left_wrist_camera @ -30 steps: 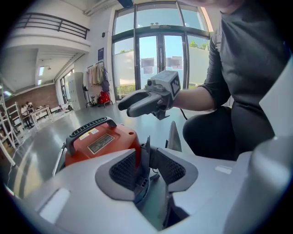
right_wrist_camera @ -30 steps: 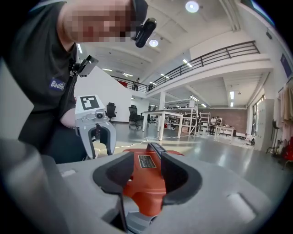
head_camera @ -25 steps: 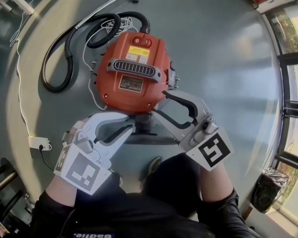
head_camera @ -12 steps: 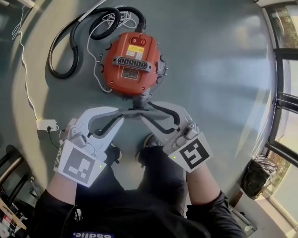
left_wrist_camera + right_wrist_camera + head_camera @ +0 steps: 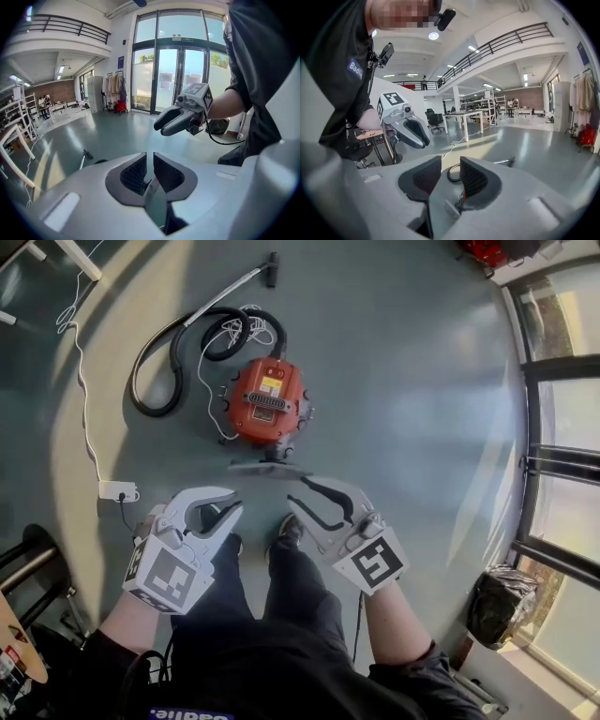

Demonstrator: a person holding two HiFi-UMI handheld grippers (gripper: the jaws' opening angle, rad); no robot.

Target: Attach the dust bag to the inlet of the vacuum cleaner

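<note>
Vacuum cleaner [image 5: 265, 401] is sitting on the floor [image 5: 403, 381], w/ the flat grey dust bag [image 5: 270, 468] lying at its near end, prob. on the inlet. Left claw [image 5: 234, 502] & right claw [image 5: 296, 490] are hanging well clear, both empty. Jaws have just been closing partway, left to a narrow gap, right wider. Likely the fitting's done.

Vac [image 5: 266, 404] labels [image 5: 271, 385] too small to read.

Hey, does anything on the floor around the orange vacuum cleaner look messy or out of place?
The white power cord lies in a loose tangle beside the orange vacuum cleaner, and a white cable trails over the grey floor to a white power strip near the person's feet: a likely trip hazard.
</note>
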